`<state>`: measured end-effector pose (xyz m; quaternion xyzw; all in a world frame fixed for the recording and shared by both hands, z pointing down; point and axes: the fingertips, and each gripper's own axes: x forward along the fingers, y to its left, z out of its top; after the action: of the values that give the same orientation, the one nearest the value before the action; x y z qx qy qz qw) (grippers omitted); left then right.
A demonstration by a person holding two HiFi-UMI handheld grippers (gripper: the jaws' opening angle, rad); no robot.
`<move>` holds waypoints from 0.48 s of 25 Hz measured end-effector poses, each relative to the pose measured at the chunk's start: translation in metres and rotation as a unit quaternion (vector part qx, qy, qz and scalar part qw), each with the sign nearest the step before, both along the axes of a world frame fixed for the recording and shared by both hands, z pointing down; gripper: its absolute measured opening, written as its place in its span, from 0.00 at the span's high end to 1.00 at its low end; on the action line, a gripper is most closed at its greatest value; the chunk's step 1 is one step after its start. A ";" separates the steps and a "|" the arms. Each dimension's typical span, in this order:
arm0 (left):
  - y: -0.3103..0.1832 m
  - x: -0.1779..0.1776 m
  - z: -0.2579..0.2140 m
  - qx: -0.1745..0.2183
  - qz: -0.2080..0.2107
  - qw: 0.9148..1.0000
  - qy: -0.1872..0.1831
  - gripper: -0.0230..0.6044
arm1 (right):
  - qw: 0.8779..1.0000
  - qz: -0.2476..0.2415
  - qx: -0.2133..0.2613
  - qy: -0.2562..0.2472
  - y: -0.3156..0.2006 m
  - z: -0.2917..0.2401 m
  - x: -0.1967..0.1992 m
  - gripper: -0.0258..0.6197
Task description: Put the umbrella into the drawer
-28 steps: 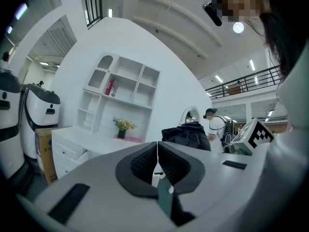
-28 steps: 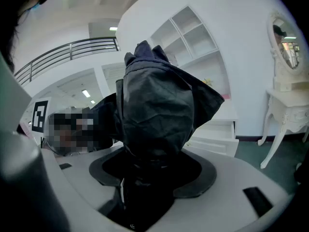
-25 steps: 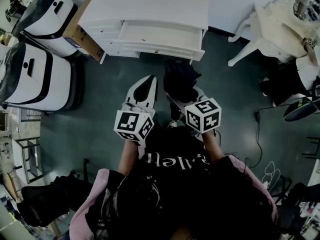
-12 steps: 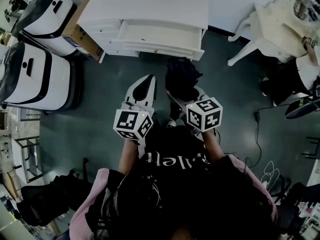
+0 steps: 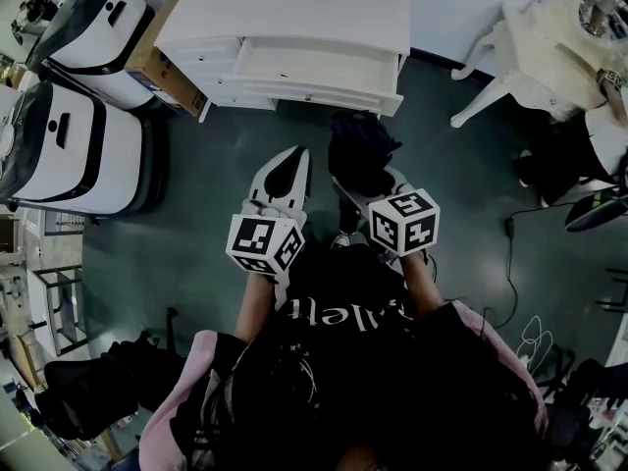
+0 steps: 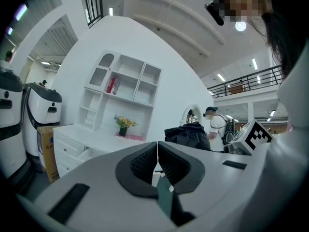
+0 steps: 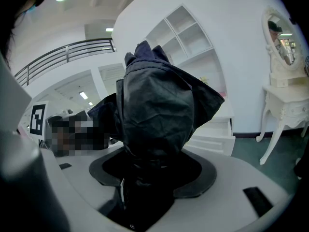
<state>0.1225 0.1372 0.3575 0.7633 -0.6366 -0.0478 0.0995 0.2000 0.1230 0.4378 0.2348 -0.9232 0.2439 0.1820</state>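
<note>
Drifted slightly rightward, the right gripper (image 5: 365, 180) pinches the bundled black umbrella (image 5: 361, 150), pointed at the open drawer (image 5: 316, 67) ready for loading, while the left gripper (image 5: 291, 160), pressed together and empty, idles alongside.

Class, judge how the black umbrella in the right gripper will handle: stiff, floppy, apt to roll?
The umbrella probably flops: its fabric bulges in loose folds above the right gripper. Bunched cloth likely resists rolling. It seems light, held by one gripper alone.
</note>
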 end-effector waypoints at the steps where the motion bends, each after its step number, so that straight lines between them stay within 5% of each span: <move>1: 0.001 0.000 0.000 -0.001 -0.002 1.000 0.000 0.94 | 1.000 -0.001 -0.001 0.001 0.000 0.001 0.000 0.52; 12: -0.008 -0.012 0.002 -0.010 -0.004 1.000 0.000 0.94 | 1.000 0.001 -0.009 0.002 -0.011 0.004 -0.014 0.52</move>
<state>0.1104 0.1297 0.3600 0.7595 -0.6402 -0.0425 0.1068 0.1864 0.1124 0.4415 0.2343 -0.9204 0.2518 0.1858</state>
